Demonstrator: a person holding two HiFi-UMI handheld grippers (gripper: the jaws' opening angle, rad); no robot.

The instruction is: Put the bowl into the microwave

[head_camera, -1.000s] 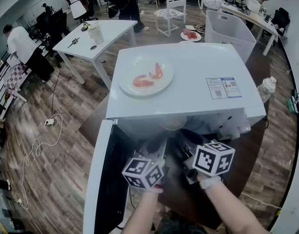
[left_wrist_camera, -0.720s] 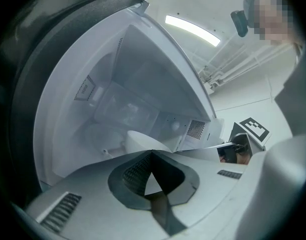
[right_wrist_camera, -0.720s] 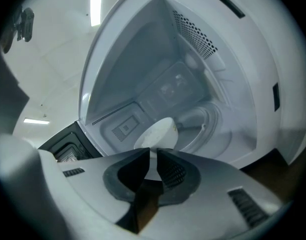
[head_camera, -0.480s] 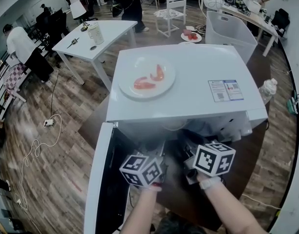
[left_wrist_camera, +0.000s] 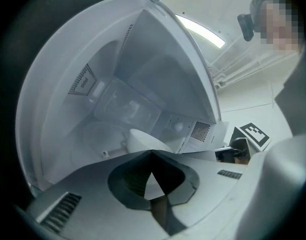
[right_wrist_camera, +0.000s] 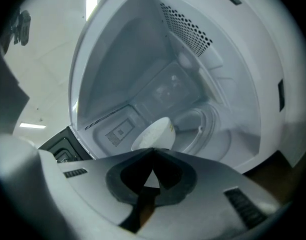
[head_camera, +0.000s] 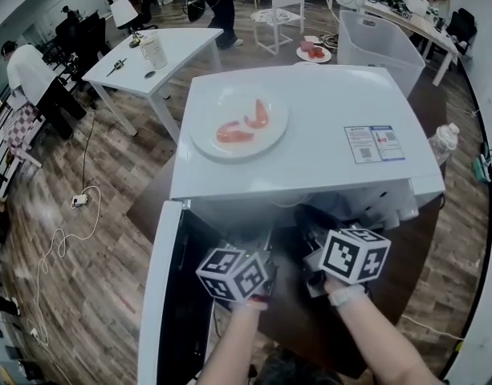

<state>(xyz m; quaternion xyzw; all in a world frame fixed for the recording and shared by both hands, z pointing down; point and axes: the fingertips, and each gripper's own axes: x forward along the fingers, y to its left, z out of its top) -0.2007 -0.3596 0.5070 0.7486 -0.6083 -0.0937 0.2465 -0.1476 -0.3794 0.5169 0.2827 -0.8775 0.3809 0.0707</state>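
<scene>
White bowl (right_wrist_camera: 155, 132) inside open microwave (head_camera: 310, 163), near closed right tongs (right_wrist_camera: 153, 150).

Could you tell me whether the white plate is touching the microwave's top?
Touching: the head view shows the plate lying flat on the microwave top.

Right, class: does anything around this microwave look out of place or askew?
Two things. A plate of pinkish food sits on top of the microwave, an odd spot for it. Inside, the bowl looks tipped, its opening facing sideways rather than up.
</scene>
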